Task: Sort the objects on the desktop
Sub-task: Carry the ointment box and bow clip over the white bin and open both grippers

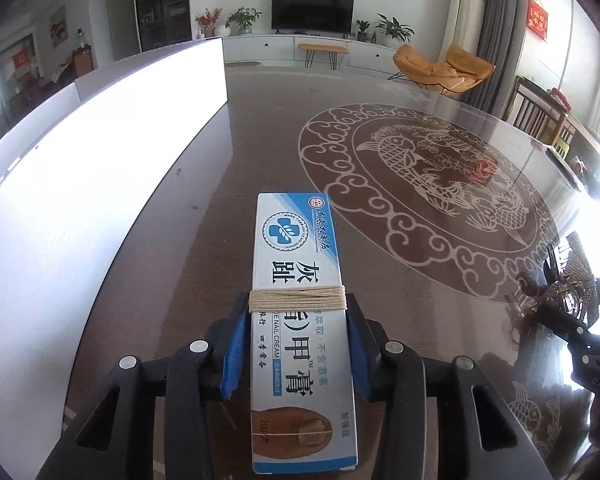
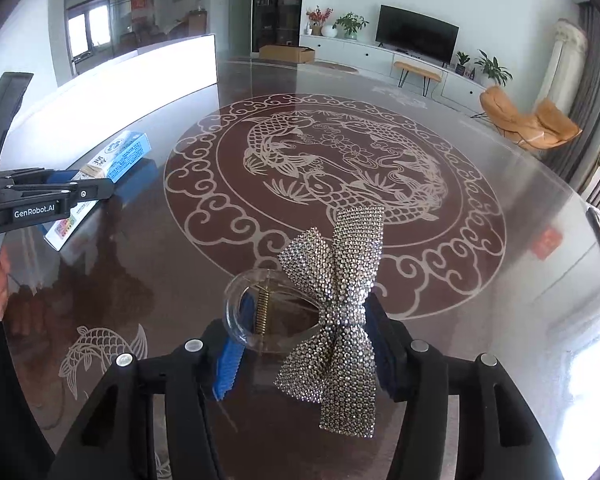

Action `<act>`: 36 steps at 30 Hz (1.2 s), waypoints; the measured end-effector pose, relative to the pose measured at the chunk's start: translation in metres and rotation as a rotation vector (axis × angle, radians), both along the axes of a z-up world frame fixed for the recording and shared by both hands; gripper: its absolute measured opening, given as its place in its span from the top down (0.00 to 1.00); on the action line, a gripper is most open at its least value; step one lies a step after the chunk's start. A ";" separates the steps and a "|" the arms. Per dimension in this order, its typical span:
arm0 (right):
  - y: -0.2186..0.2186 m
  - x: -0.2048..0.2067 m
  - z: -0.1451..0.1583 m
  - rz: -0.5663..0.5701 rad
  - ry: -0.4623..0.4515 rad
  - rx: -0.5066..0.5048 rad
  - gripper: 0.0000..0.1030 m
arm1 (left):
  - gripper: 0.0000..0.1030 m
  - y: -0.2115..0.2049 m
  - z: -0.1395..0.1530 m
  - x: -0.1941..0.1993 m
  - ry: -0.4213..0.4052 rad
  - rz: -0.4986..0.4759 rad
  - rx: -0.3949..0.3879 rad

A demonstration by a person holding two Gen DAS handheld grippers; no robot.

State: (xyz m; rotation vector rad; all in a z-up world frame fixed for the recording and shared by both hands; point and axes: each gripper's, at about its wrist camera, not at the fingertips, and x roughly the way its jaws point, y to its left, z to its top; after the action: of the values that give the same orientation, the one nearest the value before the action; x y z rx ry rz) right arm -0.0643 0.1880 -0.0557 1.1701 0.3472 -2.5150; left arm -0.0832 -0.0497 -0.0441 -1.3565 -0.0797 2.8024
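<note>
Left wrist view: left gripper (image 1: 298,320) has its fingers (image 1: 232,354) pinching the nail cream box (image 1: 296,280) across its width, so lift it level. Right gripper (image 2: 304,344) fingers (image 2: 228,368) straddle the rhinestone bow clip (image 2: 336,312); contact unclear. Tabletop (image 2: 440,320) is wide open, but mind the white box (image 1: 80,168) on the left.

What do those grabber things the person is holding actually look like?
Both are black plastic tools. The left gripper and right gripper each have two fingers lined with ribbed blue pads and round silver bolts on the linkages. The left one's side carries white "GenRobot.AI" lettering and a twine wrap.
</note>
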 end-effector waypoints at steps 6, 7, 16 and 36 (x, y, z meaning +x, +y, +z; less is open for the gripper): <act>0.011 -0.009 -0.001 -0.035 -0.057 -0.059 0.39 | 0.58 0.022 0.000 0.005 0.003 -0.119 0.035; 0.012 -0.012 0.000 -0.046 -0.070 -0.065 0.37 | 0.58 0.028 0.000 0.005 0.003 -0.142 0.025; 0.011 -0.011 0.026 -0.041 -0.059 -0.090 0.50 | 0.58 0.024 0.023 0.021 0.046 -0.150 0.131; -0.267 0.001 0.164 0.547 0.017 -0.326 0.50 | 0.58 -0.248 0.128 0.056 0.089 0.342 0.101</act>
State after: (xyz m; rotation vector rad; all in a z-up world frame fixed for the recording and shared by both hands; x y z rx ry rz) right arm -0.0628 -0.0795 0.1081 0.7941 0.2121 -2.0089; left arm -0.0272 -0.2978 0.0841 -1.3028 -0.4885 3.0753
